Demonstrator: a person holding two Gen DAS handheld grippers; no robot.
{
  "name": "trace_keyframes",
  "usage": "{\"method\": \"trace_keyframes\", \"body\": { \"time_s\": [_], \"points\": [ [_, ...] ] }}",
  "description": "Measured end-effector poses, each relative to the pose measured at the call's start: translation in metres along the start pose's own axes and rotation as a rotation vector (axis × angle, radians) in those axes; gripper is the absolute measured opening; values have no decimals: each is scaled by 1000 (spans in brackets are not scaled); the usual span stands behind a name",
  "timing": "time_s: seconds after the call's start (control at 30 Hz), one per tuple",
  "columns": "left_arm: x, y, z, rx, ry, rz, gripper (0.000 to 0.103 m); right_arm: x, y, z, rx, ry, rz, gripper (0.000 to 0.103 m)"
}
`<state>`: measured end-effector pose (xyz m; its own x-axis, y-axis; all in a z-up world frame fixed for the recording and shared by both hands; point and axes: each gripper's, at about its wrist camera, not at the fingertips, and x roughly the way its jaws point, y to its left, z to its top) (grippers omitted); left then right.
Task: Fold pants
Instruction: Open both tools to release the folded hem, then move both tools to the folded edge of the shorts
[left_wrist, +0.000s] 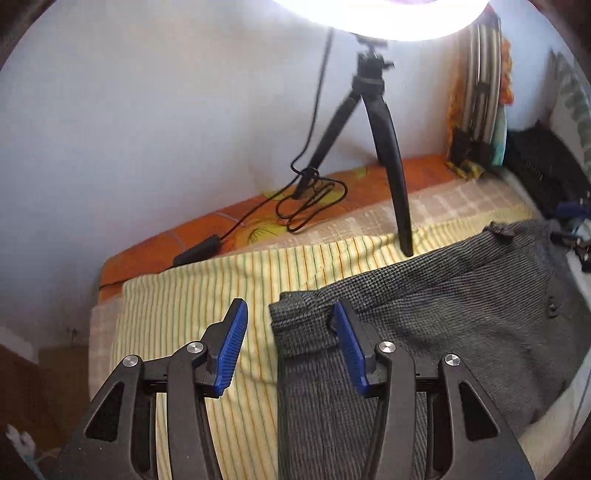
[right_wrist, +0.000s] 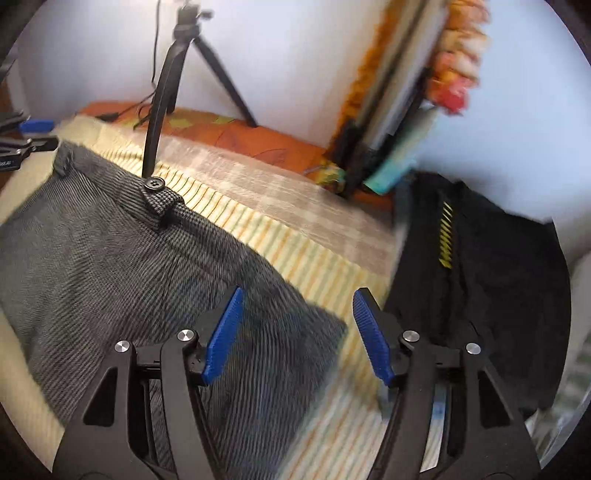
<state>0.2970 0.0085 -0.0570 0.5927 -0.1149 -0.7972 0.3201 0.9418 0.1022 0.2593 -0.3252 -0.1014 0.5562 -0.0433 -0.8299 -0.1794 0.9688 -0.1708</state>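
Observation:
Grey checked pants (left_wrist: 443, 314) lie on a yellow striped cloth (left_wrist: 207, 295) on the bed. My left gripper (left_wrist: 290, 310) is open and empty, hovering over the folded hem end of the pants (left_wrist: 303, 325). In the right wrist view the pants (right_wrist: 110, 266) spread to the left, with a black button (right_wrist: 154, 183) on the waistband. My right gripper (right_wrist: 297, 299) is open and empty above a corner of the pants (right_wrist: 317, 332).
A black tripod (left_wrist: 388, 177) with a ring light stands on the bed by the wall, its cable (left_wrist: 306, 206) coiled on the orange sheet. A black garment (right_wrist: 480, 280) lies at the right. Framed items (right_wrist: 399, 92) lean in the corner.

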Motion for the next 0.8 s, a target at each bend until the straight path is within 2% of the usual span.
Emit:
{"method": "trace_keyframes", "body": {
  "time_s": [0.03,0.1,0.27,0.33,0.47,0.6,0.8],
  "points": [
    [-7,4,-4,-16,-2,-19,49,-9,-2,-7,24,-8,14,74],
    [-21,6,-16,-35,-7,-40,53,-28,-2,-22,68,-23,42,78],
    [-44,7,-60,-88,15,-82,56,-61,-1,-69,207,-12,109,79],
    [-54,11,-82,-150,23,-113,61,-64,1,-86,258,1,122,82],
    [-65,16,-124,-259,51,-128,62,-62,0,-116,354,43,162,87],
    [-67,20,-152,-354,80,-150,62,-56,2,-133,372,60,227,87],
    [-52,16,-171,-367,130,-155,62,-53,22,-137,286,45,293,88]
  ]
}}
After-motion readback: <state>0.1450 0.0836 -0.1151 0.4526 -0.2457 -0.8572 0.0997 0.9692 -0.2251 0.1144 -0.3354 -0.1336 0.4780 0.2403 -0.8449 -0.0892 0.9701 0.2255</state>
